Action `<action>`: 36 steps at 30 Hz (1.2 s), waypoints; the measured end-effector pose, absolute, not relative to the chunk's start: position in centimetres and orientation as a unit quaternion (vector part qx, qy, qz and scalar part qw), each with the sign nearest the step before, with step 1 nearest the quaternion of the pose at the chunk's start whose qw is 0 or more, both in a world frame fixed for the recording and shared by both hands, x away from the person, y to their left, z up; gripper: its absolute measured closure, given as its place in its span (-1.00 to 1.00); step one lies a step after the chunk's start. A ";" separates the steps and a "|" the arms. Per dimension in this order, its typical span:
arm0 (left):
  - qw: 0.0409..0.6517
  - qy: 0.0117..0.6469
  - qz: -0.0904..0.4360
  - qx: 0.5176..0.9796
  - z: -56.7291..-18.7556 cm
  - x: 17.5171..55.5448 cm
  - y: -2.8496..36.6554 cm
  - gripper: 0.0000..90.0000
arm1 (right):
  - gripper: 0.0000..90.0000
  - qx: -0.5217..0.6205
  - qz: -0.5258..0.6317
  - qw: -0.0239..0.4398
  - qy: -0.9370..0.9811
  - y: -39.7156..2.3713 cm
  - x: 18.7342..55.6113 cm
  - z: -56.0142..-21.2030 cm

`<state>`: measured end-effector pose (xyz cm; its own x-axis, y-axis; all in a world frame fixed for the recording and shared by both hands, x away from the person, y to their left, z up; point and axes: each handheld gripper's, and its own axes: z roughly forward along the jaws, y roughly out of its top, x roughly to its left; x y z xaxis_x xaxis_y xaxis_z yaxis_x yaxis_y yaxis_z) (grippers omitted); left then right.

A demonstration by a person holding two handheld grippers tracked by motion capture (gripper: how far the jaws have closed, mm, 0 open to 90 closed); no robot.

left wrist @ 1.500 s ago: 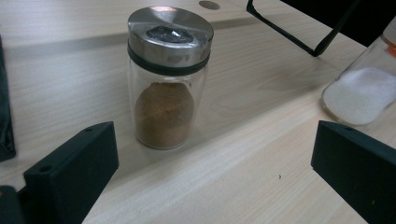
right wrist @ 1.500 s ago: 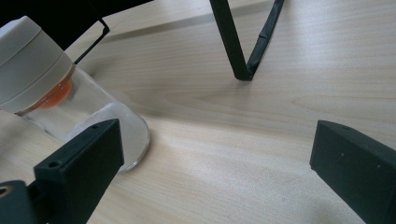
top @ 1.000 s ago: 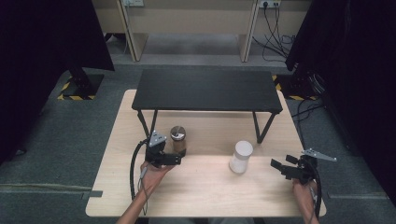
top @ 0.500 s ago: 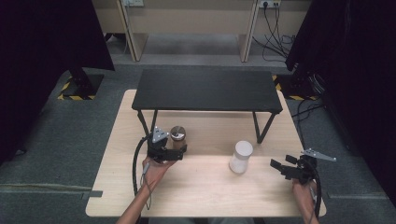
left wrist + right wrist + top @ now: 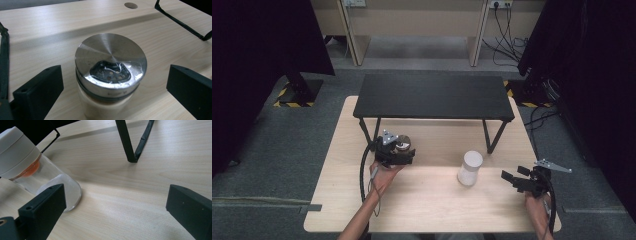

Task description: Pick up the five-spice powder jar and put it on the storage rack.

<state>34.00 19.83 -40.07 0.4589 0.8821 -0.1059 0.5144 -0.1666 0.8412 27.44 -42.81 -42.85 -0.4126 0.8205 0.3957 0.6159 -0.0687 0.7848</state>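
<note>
On the left half of the wooden table (image 5: pixel 432 200), the left gripper (image 5: pixel 398 156) has crept forward over the last second, from just short of the steel-lidded jar (image 5: pixel 403 143) to straddling it; the jar itself has not shifted and stands upright close to the front left leg of the black stand (image 5: pixel 434 96). From the left gripper view the jaws are spread wide, one on each side of the jar (image 5: pixel 110 75) with a clear gap to the glass on both, so nothing is gripped yet. I judge this to be the end of the approach: the jar now sits between the jaws, and closing on its body below the brushed lid looks like the step to come. Off at the right edge, the right gripper (image 5: pixel 522 180) has stayed where it was, its jaws also wide apart and holding nothing, pointed towards the white-capped jar (image 5: pixel 470 168), which stands near the middle of the table, well apart from the first one; in the right gripper view that jar (image 5: pixel 30 167) shows a clear body with something orange under the cap. Pale wood grain, bare and smooth, makes up the tabletop. Around it lie grey carpet, dark curtains on both sides, yellow-and-black hazard tape and loose cables by the far wall
</note>
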 end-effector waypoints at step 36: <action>0.435 0.472 0.242 0.728 -42.1 34.2 19.1 -0.32 | -0.94 0.530 0.502 0.102 0.676 -42.9 27.4 -42.8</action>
